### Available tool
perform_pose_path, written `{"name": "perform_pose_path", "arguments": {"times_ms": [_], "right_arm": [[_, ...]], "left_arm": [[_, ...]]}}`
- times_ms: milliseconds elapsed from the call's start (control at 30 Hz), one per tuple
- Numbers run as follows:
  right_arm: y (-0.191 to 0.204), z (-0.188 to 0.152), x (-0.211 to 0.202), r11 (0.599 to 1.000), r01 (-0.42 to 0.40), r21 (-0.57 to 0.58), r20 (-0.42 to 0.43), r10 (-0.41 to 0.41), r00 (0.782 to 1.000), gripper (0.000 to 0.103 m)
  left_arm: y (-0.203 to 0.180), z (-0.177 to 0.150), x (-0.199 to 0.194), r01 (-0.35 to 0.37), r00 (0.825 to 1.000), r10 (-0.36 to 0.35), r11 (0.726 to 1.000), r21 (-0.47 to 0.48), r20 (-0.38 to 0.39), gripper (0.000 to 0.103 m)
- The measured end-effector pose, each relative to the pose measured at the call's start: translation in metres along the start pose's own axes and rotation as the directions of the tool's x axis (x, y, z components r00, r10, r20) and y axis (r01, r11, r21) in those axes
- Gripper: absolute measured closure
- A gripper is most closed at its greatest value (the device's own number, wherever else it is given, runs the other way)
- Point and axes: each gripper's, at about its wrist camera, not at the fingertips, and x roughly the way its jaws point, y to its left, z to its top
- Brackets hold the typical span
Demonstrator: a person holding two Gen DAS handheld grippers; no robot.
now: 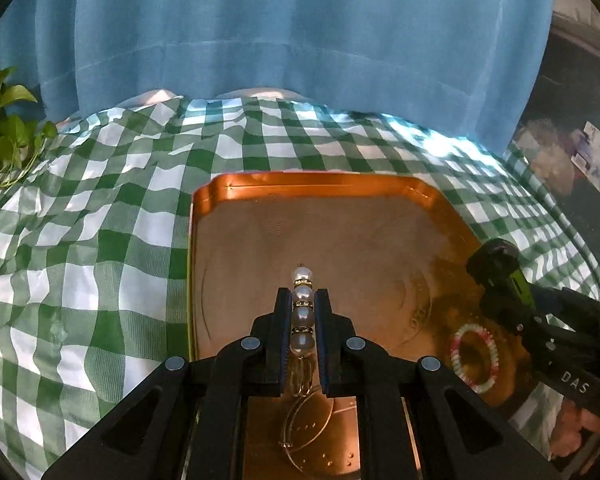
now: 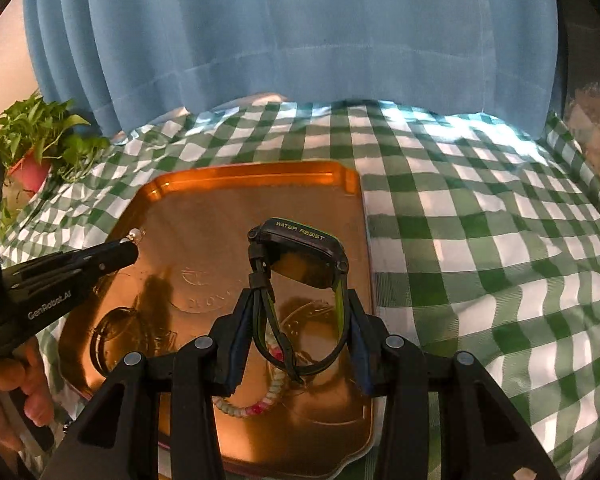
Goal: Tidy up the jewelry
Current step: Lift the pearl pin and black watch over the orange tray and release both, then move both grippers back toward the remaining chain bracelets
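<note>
1. Above the shallow copper-coloured metal tray [image 1: 320,188], the left gripper [image 1: 303,300] has its 2 black fingers closed on a gold hair clip set with a row of white pearls [image 1: 302,312].
2. Roughly 4 pearls show between the fingers, the farthest one poking out past the fingertips; the clip's gold loop hangs below, toward the camera.
3. From the right wrist view, that same left gripper [image 2: 130,246] comes in from the left edge, a bare hand [image 2: 8,396] wrapped round its handle, and a single pearl shows at its tip over the tray's left side.
4. Meanwhile the right gripper [image 2: 300,312] is clamped on the strap loop of a black digital wristwatch with lime-green trim [image 2: 300,256], 1 finger pressing each side of the band.
5. Its case stands up beyond the fingertips, lettered "WATER RESIST" along the top edge, and the whole watch is held above the tray [image 2: 240,172].
6. Lying flat on the tray floor is a beaded bracelet of white, pink and pale green beads [image 1: 476,356], partly hidden beneath the watch strap in the right wrist view [image 2: 256,400].
7. Under the tray spreads a rumpled green-and-white checked tablecloth [image 1: 100,240], with a blue curtain [image 1: 300,40] behind and a leafy green potted plant [image 2: 40,140] at the far left.
</note>
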Motion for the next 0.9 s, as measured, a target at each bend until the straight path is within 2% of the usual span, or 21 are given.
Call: {"name": "perform_pose_path", "arguments": {"times_ms": [67, 133, 167, 200, 267, 333, 500, 633, 700, 800, 900], "right_arm": [[0.0, -0.001, 0.003, 1.0, -0.007, 0.004, -0.006, 0.007, 1.0, 0.064], [0.002, -0.002, 0.006, 1.0, -0.017, -0.003, -0.013, 0.017, 1.0, 0.058], [0.004, -0.004, 0.006, 1.0, -0.018, -0.013, -0.016, 0.018, 1.0, 0.056], [0.005, -0.005, 0.005, 1.0, -0.02, -0.017, -0.015, 0.02, 1.0, 0.053], [0.006, -0.007, -0.003, 1.0, -0.025, -0.015, 0.013, 0.025, 1.0, 0.053], [0.006, -0.008, -0.012, 1.0, -0.027, -0.005, 0.04, 0.028, 0.999, 0.05], [0.003, -0.019, -0.038, 1.0, -0.012, 0.004, 0.084, 0.011, 0.996, 0.048], [0.006, -0.03, -0.066, 0.999, -0.037, 0.026, 0.112, 0.034, 0.993, 0.048], [0.013, -0.037, -0.083, 0.998, -0.055, 0.014, 0.127, 0.053, 0.99, 0.048], [0.022, -0.052, -0.108, 0.998, -0.062, -0.002, 0.15, 0.061, 0.987, 0.048], [0.027, -0.077, -0.131, 0.997, -0.08, 0.005, 0.152, 0.078, 0.985, 0.048]], "left_arm": [[-0.003, 0.0, -0.001, -0.004, 1.0, 0.004, 1.0, 0.014, -0.004, 0.089], [-0.008, -0.001, -0.004, -0.022, 1.0, 0.022, 0.999, 0.026, 0.0, 0.085], [-0.009, -0.002, -0.006, -0.023, 1.0, 0.023, 0.999, 0.028, 0.003, 0.076], [-0.011, -0.003, -0.009, -0.021, 1.0, 0.021, 0.999, 0.033, 0.007, 0.058], [-0.016, -0.005, -0.018, -0.024, 0.999, 0.022, 0.998, 0.059, 0.032, 0.035], [-0.02, -0.006, -0.032, -0.024, 0.998, 0.019, 0.997, 0.072, 0.067, 0.033], [-0.019, -0.017, -0.065, -0.037, 0.993, 0.031, 0.998, 0.055, 0.116, 0.033], [-0.014, -0.035, -0.097, 0.021, 0.993, -0.018, 1.0, -0.019, 0.119, 0.032], [-0.015, -0.043, -0.115, 0.027, 0.99, -0.024, 0.999, -0.023, 0.137, 0.032], [-0.018, -0.071, -0.148, 0.019, 0.987, -0.017, 1.0, -0.012, 0.161, 0.032], [-0.012, -0.11, -0.168, 0.036, 0.989, -0.031, 0.999, -0.031, 0.145, 0.032]]}}
